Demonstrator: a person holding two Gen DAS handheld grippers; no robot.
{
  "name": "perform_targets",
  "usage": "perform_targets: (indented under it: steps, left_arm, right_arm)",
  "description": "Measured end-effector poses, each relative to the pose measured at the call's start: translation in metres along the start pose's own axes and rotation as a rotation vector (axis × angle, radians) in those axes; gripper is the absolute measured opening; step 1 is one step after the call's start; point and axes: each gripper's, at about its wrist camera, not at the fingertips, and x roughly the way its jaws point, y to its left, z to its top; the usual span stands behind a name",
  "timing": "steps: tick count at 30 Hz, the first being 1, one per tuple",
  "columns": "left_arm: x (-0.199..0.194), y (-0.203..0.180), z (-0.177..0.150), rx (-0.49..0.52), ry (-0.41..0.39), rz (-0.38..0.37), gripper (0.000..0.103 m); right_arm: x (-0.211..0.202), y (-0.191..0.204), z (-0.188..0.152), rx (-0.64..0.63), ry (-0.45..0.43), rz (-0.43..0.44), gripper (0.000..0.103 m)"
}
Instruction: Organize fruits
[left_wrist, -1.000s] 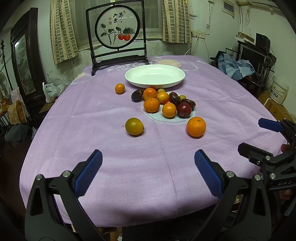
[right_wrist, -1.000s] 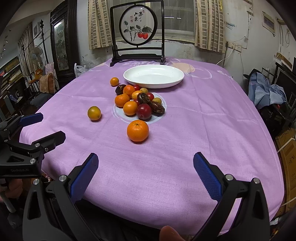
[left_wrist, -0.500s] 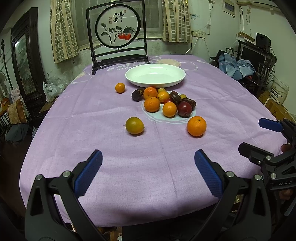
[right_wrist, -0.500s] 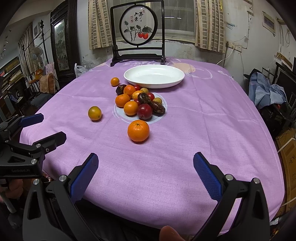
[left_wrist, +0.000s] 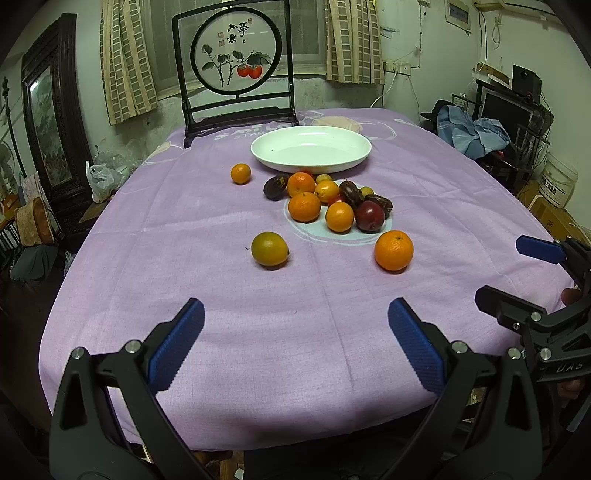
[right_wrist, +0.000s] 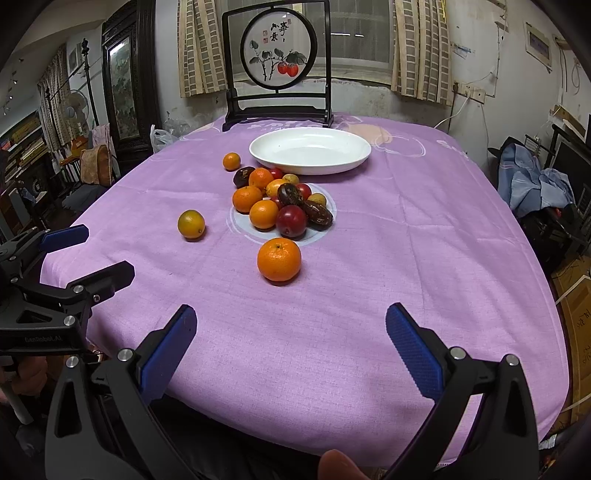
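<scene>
A heap of fruit (left_wrist: 328, 201) (right_wrist: 282, 201), oranges, dark plums and small yellow ones, lies mid-table just in front of an empty white plate (left_wrist: 311, 150) (right_wrist: 309, 148). Apart from the heap sit a large orange (left_wrist: 393, 250) (right_wrist: 279, 259), a greenish-yellow citrus (left_wrist: 269, 249) (right_wrist: 191, 224) and a small orange (left_wrist: 241, 173) (right_wrist: 231, 161). My left gripper (left_wrist: 295, 341) hovers open over the near table edge, holding nothing. My right gripper (right_wrist: 290, 341) is open too, with nothing between its blue pads. Each gripper shows at the side of the other's view.
A purple cloth (left_wrist: 207, 229) covers the table. A black-framed round painted screen (left_wrist: 236, 70) stands behind the plate at the far edge. Dark furniture and bags (left_wrist: 99, 177) crowd the left side; clothes and a monitor (left_wrist: 502, 114) are on the right.
Both grippers have crept slightly forward and a touch leftward; the fruit and plate have not moved. Both stay open.
</scene>
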Motion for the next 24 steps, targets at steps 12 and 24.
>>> perform_targets:
  steps: [12, 24]
  left_arm:
    - [0.0003, 0.0004, -0.0003, -0.003, 0.001, -0.005, 0.101]
    - [0.0012, 0.0015, -0.0033, -0.005, 0.003, -0.002, 0.101]
  right_arm:
    - [0.0007, 0.0, 0.0002, 0.0, -0.002, 0.0, 0.102]
    - [0.0013, 0.0006, 0.0011, 0.0, -0.003, 0.004, 0.102]
